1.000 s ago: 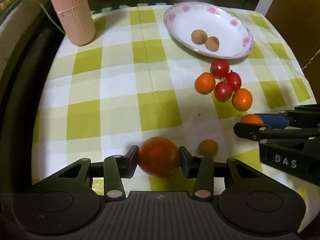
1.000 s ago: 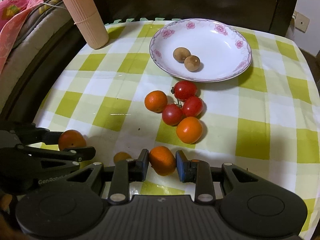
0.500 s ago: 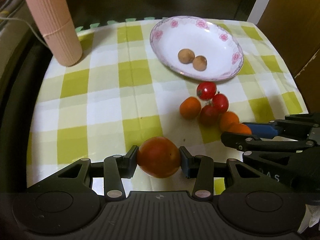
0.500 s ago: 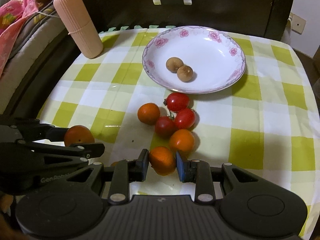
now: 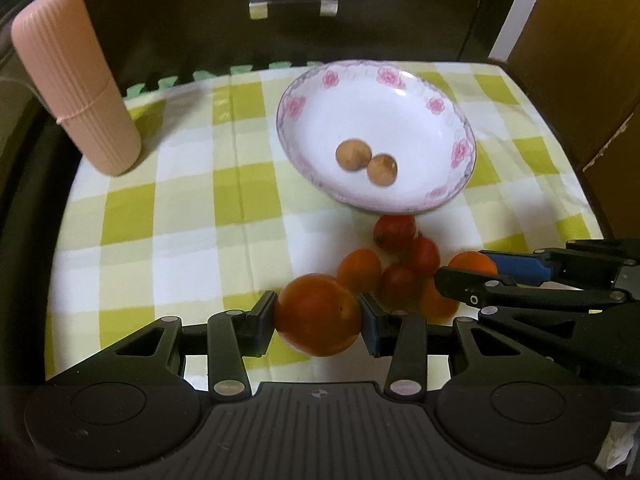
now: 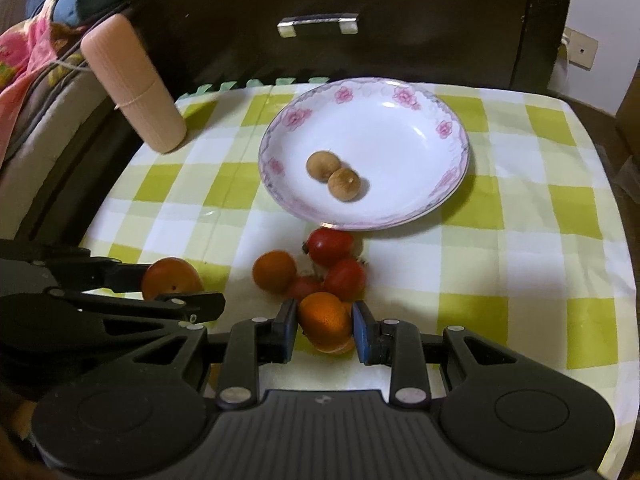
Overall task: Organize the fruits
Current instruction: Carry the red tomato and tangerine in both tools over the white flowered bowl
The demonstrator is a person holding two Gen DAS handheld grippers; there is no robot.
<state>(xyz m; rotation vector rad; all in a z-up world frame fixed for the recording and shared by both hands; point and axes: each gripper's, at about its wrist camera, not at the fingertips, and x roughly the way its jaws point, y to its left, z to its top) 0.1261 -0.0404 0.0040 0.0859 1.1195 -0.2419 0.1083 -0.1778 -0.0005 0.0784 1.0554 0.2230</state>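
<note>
1. Both grippers had carried their fruit toward the far side of the table since a second earlier: the floral plate [image 5: 460, 128] sat larger and nearer in both wrist views, and the pink ribbed case [image 5: 76, 80] at far left loomed closer too.
2. The left gripper [image 5: 318, 320] stayed clamped on the large orange-red fruit [image 5: 316, 314], pads pressing both sides, exactly as before.
3. The right gripper [image 6: 325, 326] likewise kept its fingers closed on a small orange fruit [image 6: 324, 320].
4. The loose cluster of red and orange fruits [image 6: 320, 268] lay on the checked cloth [image 5: 180, 208], just near of the plate; earlier it had been well ahead of the fingertips, whereas now both held fruits overlapped it in view.
5. The small yellowish fruit seen beside the left fingers a second ago had dropped out of sight.
6. Two brown fruits [image 5: 366, 160] remained touching in the plate.
7. This suggested both fruits were heading for the plate, with release yet to come.
</note>
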